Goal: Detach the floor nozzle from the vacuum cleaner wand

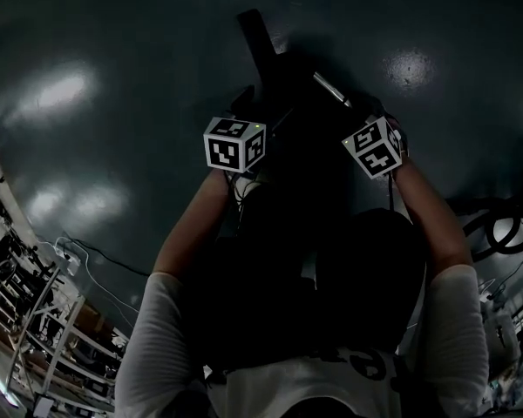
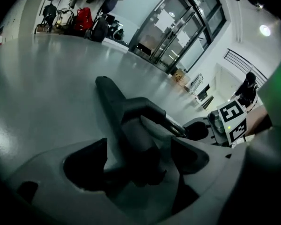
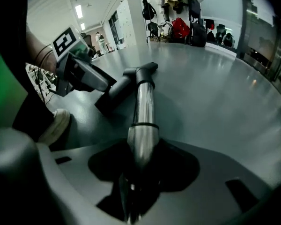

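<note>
The left claw (image 2: pixel 138 163) is seen wide open, low over the grey floor (image 2: pixel 47 78). The dark nozzle (image 2: pixel 113 108) lies on that floor, and its neck (image 2: pixel 143 108) sits between the two left jaws. The pads do not seem to be pressing on it yet, though the picture is dim there. The nozzle is still joined at the neck to the shiny wand (image 3: pixel 141 116). The wand runs back from the neck into the right claw (image 3: pixel 141 172). The right claw is wide too, with the wand between its jaws but not squeezed. So nothing is held, and the pull is judged not to be begun. To do this step well, the left jaws should be shut on the thick part of the neck, close to the joint, so that the nozzle is kept flat and cannot swing. The wand should be gripped tight by the right jaws, because it is smooth and round and could slip. Then the two parts should be pulled straight apart along the line of the wand, not bent or twisted. A slow, even pull is best, so that the nozzle is not flung across the floor when it comes free.
</note>
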The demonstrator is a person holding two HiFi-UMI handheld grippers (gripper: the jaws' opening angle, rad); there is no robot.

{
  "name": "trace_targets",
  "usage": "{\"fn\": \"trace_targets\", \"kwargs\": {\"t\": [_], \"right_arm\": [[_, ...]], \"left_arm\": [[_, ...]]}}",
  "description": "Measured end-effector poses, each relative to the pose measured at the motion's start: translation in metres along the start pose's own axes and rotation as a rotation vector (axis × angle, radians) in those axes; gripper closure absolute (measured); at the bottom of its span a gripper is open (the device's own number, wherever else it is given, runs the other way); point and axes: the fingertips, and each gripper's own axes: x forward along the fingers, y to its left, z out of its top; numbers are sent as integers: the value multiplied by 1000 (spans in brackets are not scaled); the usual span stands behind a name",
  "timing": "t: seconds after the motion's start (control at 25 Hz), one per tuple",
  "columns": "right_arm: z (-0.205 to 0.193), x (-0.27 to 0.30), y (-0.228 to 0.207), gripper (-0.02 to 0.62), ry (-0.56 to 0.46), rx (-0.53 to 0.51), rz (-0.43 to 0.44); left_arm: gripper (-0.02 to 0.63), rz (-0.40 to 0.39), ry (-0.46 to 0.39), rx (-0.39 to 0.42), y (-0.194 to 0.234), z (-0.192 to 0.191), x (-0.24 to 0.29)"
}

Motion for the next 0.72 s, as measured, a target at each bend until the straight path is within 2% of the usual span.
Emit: {"fn": "trace_targets", "kwargs": {"t": [0.16, 0.32, 0.44, 0.52, 0.56, 0.72], "right_arm": [[7, -13, 10, 407, -27, -21, 12], [9, -26, 18, 407, -47, -28, 21], [14, -34, 17, 407, -65, -36, 24], [17, -41, 13, 407, -77, -39, 18], [19, -46, 11, 407, -86, -36, 13], [34, -81, 9, 407, -123, -28, -25]], "left_arm": [[192, -66, 10, -29, -19, -8, 14], [192, -91, -18, -105, -19, -3, 16], [193, -109, 6, -109, -21, -2, 18], [257, -122, 1, -135, -27, 2, 17], [317, -124, -12, -156, -30, 8, 14], [340, -135, -39, -157, -53, 38, -12]]}}
